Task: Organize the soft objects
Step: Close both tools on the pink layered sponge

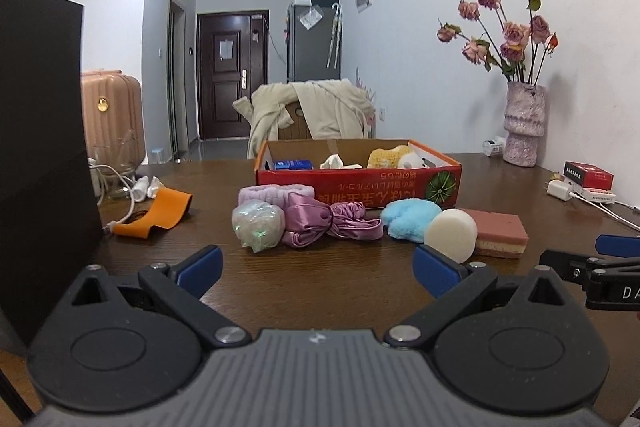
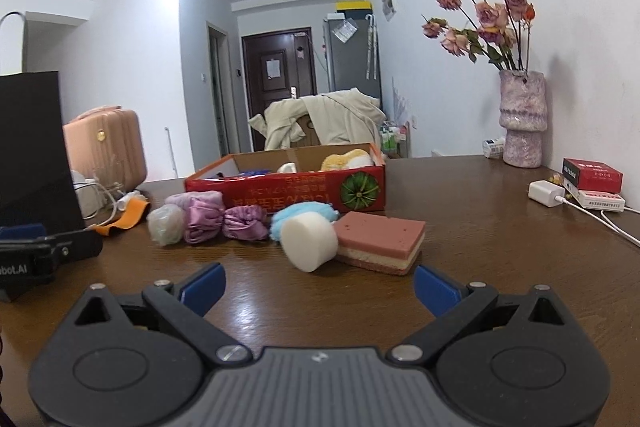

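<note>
Both grippers hover low over the dark wooden table point(image 1: 360, 291), nothing picked up yet. The left gripper point(image 1: 318, 261) has its blue-padded jaws spread wide and empty, and so does the right gripper point(image 2: 318, 285).

The soft stuff sits in a row mid-frame, just in front of the red cardboard box point(image 1: 360, 183): a clear-wrapped pale bundle point(image 1: 258, 225), a lilac satin scrunchie point(image 1: 320, 223), a fluffy blue puff point(image 1: 410, 219), a white round sponge point(image 2: 308, 241) and a pink layered sponge block point(image 2: 380, 241).

My guess: the white sponge is the easiest first grab for the right gripper, since it's closest. Come in level, straddle it, squeeze gently so it doesn't pop out, then drop it in the box, which already holds a yellow plush point(image 1: 388, 155).
</note>
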